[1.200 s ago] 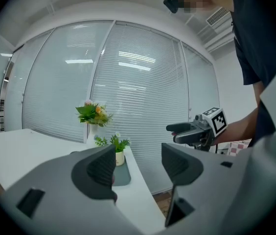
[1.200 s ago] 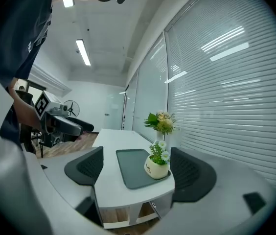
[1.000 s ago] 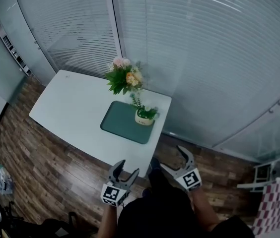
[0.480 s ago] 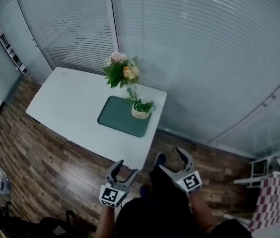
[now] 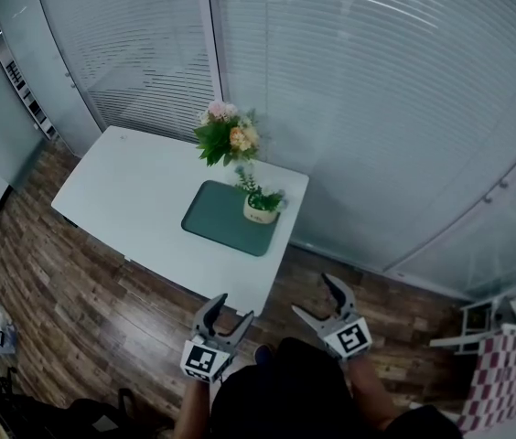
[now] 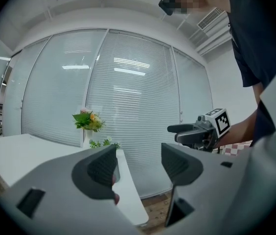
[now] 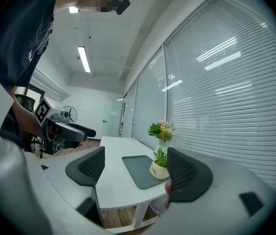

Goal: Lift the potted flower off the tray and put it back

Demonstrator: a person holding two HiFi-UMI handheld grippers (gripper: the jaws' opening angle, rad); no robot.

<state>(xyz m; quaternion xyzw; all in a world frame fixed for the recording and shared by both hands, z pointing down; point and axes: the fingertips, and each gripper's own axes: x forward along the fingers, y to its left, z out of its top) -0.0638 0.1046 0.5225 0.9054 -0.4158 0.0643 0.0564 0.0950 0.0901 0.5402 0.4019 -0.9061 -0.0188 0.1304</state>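
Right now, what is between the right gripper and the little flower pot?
Nothing in the way: in the head view, only wood floor, then table edge, separates the right gripper from the flower pot.

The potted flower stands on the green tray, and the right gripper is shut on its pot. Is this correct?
Not quite. The potted flower does stand on the green tray, but the right gripper is open and empty, away from the table. The right gripper view shows its jaws apart, gripping nothing.

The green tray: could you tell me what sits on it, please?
One small potted flower, at its far right corner. The tray beneath the pot is hidden.
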